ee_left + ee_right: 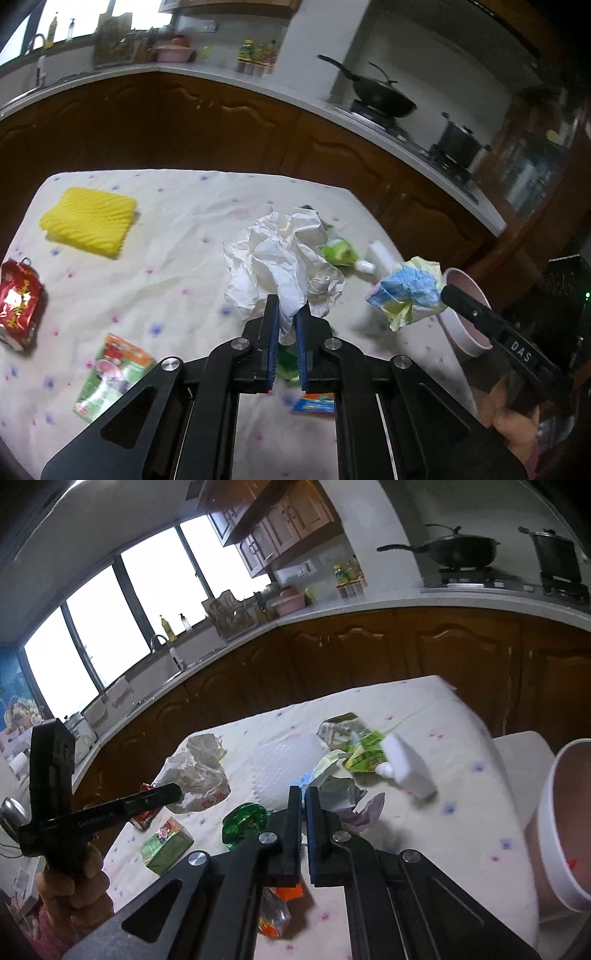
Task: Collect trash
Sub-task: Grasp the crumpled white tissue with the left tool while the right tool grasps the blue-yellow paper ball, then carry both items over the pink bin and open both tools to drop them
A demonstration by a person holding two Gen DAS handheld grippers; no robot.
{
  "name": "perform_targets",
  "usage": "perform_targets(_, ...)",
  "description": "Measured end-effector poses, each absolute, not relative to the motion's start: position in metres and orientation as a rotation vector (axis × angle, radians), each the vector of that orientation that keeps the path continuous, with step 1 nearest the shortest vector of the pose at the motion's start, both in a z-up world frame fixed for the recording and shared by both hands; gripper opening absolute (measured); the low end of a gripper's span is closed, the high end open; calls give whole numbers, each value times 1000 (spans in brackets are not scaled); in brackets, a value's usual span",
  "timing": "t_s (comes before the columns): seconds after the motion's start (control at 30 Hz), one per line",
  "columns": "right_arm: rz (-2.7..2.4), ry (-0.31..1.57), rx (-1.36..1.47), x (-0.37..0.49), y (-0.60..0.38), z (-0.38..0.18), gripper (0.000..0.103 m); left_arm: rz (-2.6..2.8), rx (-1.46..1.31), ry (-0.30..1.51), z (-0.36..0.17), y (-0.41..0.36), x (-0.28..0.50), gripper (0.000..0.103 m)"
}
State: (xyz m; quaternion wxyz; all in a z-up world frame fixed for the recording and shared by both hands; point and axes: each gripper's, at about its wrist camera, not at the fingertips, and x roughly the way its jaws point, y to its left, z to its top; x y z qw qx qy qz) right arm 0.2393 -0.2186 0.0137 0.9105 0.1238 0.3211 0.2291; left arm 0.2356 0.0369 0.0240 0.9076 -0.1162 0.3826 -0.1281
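Both grippers (286, 314) (303, 797) are black linkage frames — silver pivot screws, blue-lined jaws, white "DAS" lettering.

white letters "das" on the right tongs' (448, 293) black arm

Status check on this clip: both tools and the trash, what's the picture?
Left tool shut on crumpled white bag. Right tool shut on blue-yellow wrapper, close to pink bin. Red packet, green carton lie on the table.
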Motion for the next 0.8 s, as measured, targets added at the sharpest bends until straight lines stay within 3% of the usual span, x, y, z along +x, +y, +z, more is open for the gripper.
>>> perform_targets(0.8, 196, 566, 351, 173, -357, 33, 2, -532, -166, 799, 39, -95, 223, 7)
